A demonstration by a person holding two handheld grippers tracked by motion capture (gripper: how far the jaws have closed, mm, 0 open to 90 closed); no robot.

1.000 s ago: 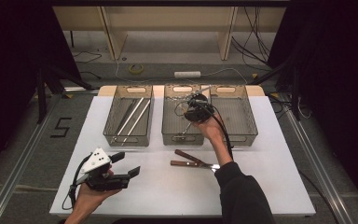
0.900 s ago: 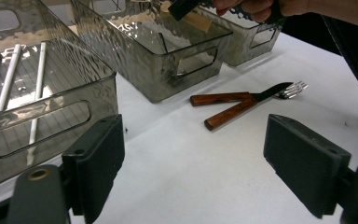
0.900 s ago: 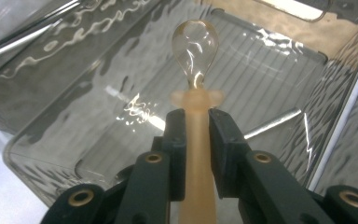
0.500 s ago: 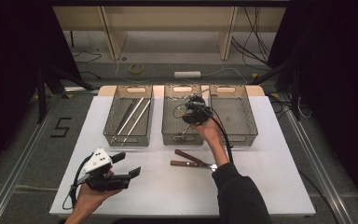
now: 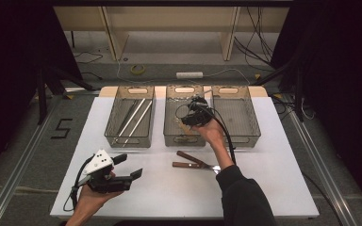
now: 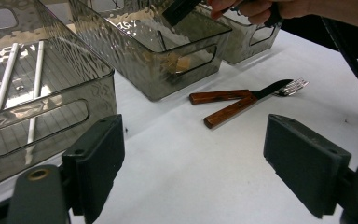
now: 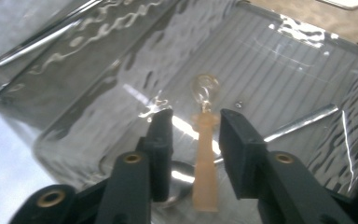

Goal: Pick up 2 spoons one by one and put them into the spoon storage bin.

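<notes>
Right gripper (image 7: pixel 191 135) jaws newly parted

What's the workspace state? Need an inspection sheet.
Surface: white table, bare at the front.
Job's things: pale-handled spoon lies in the middle tray; a metal spoon lies beside it.
Clutter: knife and fork crossed on the table; rods in the left tray; right tray nothing seen.
Grippers: right claw has just been opening, with the pale spoon between the jaws and the pads off it; left claw open, nothing in it.
Cables: one trails from each claw, right, left; more on the floor.
Surroundings: tape roll, floor mark "5".
</notes>
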